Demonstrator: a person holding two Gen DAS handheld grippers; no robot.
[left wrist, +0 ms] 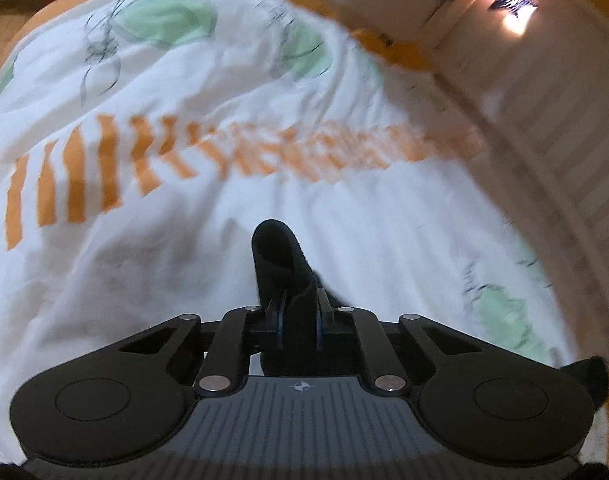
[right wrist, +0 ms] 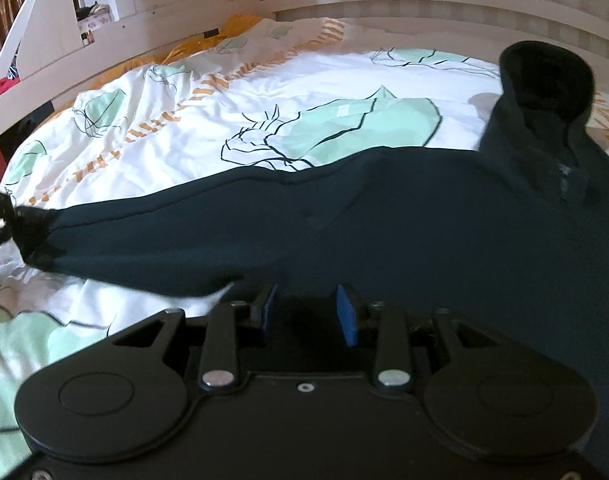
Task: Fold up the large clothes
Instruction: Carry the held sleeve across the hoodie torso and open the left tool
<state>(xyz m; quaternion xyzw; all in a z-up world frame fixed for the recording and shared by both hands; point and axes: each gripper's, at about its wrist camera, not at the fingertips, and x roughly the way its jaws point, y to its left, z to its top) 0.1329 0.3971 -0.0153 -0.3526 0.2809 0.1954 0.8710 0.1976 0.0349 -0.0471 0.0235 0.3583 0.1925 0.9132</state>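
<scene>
Your left gripper jaws pinch the dark garment; only the right view shows it stretched mid-frame, right gripper jaws parted.

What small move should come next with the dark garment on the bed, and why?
Probably close the right gripper on the dark navy fabric garment. Its blue pads stand apart with cloth bunched between them, while the left gripper is already pinched on a dark cuff above the white leaf-print duvet, so lifting needs both grips.
</scene>
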